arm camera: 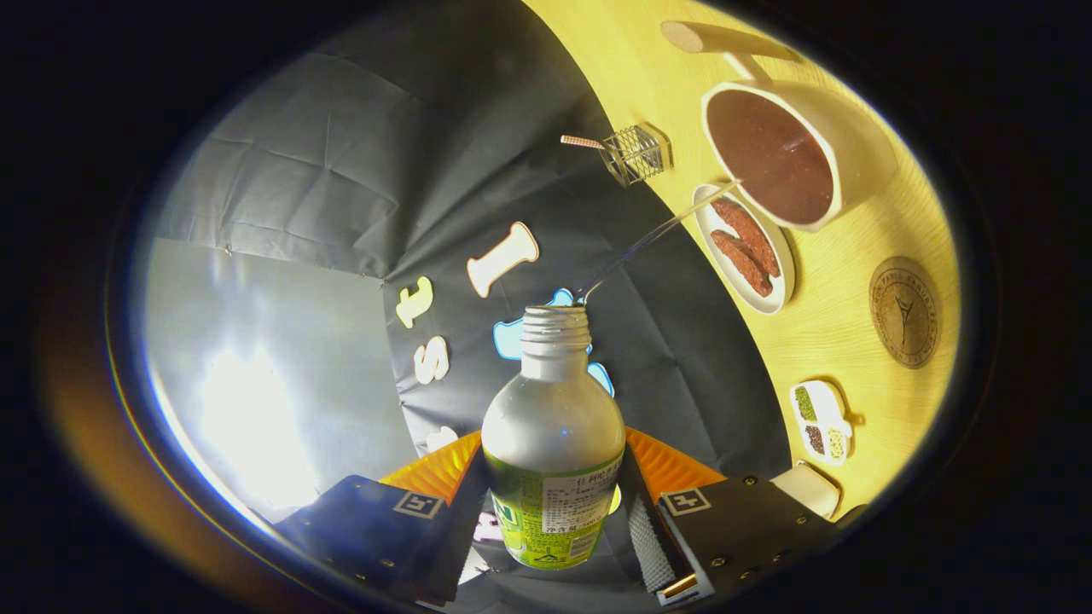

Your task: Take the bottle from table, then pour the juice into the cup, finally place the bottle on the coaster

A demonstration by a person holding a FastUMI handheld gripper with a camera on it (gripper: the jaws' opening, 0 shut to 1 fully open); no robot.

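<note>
My gripper (553, 503) is shut on the bottle (553, 426), both fingers pressing on its green-labelled lower body. The bottle has a silver upper part and an open, threaded neck without a cap, pointing ahead of the fingers toward the booth wall. The view is rolled, so the wooden table (648, 77) runs steeply along the right. On it, beyond the fingers to the right, a white cup (853, 145) holds dark reddish-brown juice. A round brown coaster (904, 311) lies bare on the table, nearer to me than the cup.
Beside the cup sits a white plate (772, 303) with two sausages, and metal tongs (657, 239) rest on its rim. A small wire basket (636, 153), a divided condiment dish (821, 419) and a wooden cylinder (717, 38) also stand on the table.
</note>
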